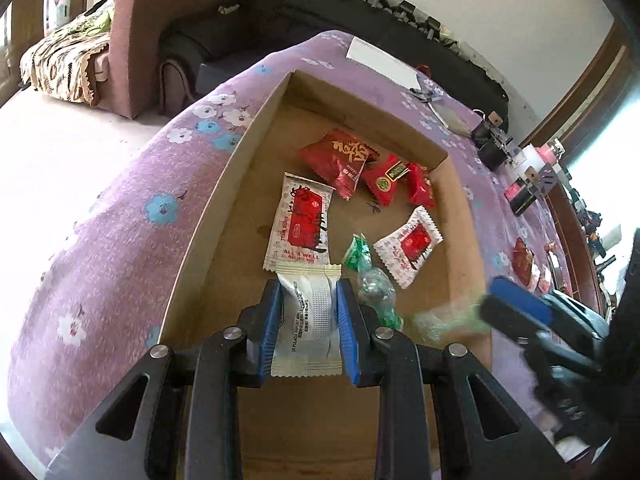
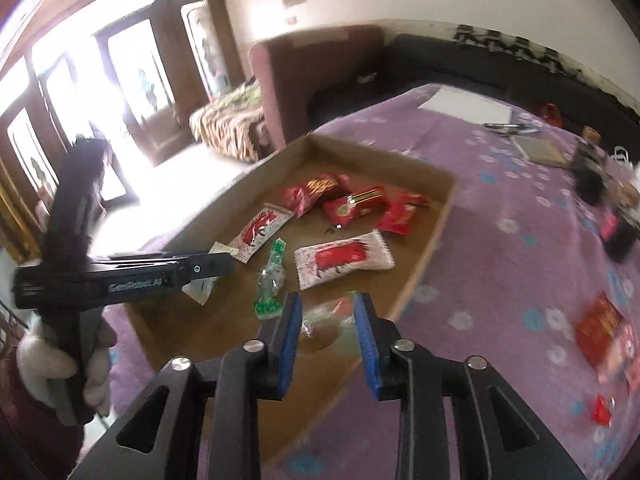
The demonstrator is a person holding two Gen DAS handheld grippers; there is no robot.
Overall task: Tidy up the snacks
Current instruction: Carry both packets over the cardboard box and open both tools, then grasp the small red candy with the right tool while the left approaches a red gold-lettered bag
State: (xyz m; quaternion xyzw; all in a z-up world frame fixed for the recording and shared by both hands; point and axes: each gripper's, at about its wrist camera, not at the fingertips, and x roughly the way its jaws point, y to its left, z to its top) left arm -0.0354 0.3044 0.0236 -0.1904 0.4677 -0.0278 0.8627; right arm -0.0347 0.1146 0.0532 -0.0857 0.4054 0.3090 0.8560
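Left gripper (image 1: pixel 306 320) clamps white packet (image 1: pixel 308 320); right gripper (image 2: pixel 328 320) pinches clear-wrapped candy (image 2: pixel 326 316).

On the white and red packet (image 1: pixel 300 222) in the box (image 1: pixel 224 184) we read "ALL'S WELL" in red. The white packet (image 1: pixel 308 320), just nearer than it, carries small black print starting "UK PULADA IMPORT AND", the rest too small for us. On the left gripper (image 2: pixel 208 268), left of the box, we read "GenRobot.AI".
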